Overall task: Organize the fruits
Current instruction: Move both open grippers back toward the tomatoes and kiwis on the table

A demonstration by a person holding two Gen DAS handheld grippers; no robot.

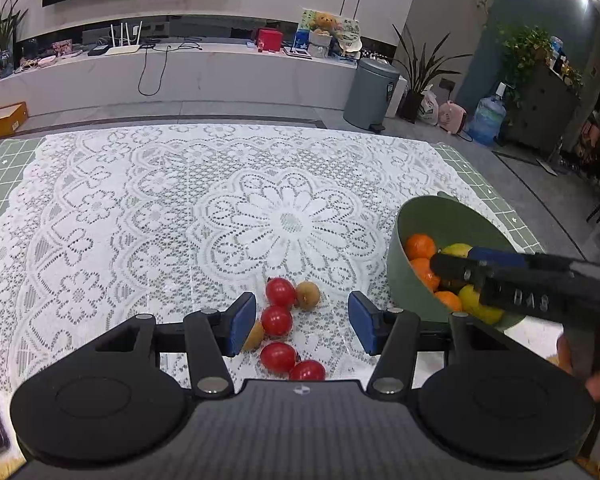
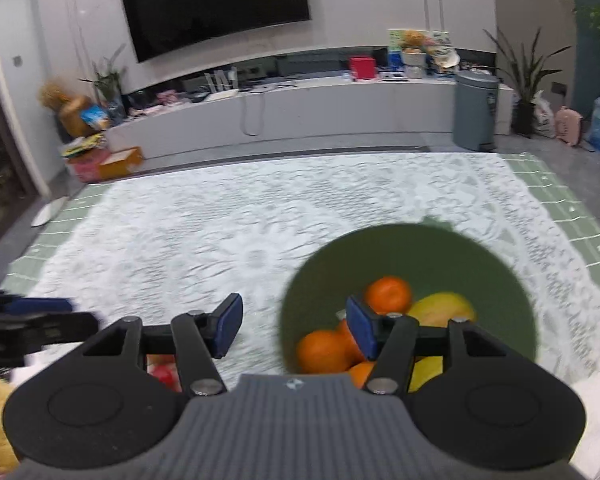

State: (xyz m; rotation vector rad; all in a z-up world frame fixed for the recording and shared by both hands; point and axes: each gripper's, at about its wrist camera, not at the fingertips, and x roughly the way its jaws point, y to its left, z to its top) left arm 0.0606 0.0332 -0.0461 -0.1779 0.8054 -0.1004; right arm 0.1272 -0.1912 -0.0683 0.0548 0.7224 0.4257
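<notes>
A table (image 1: 4, 168) with a green grid mat carries a white lace cloth (image 1: 140, 208). On the cloth sit a green bowl (image 1: 404, 276), red tomatoes (image 1: 280, 292) and small brown fruits (image 1: 308, 296)

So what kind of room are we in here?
Most likely a home living room: a big wall-mounted TV, a long low media console cluttered with household bits, and potted plants by the wall.

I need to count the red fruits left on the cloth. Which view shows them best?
The left wrist view: four red fruits lie sharp on the lace cloth, between and just below the left gripper fingers. The right wrist view is blurred and shows only a red patch behind its own linkage.
</notes>
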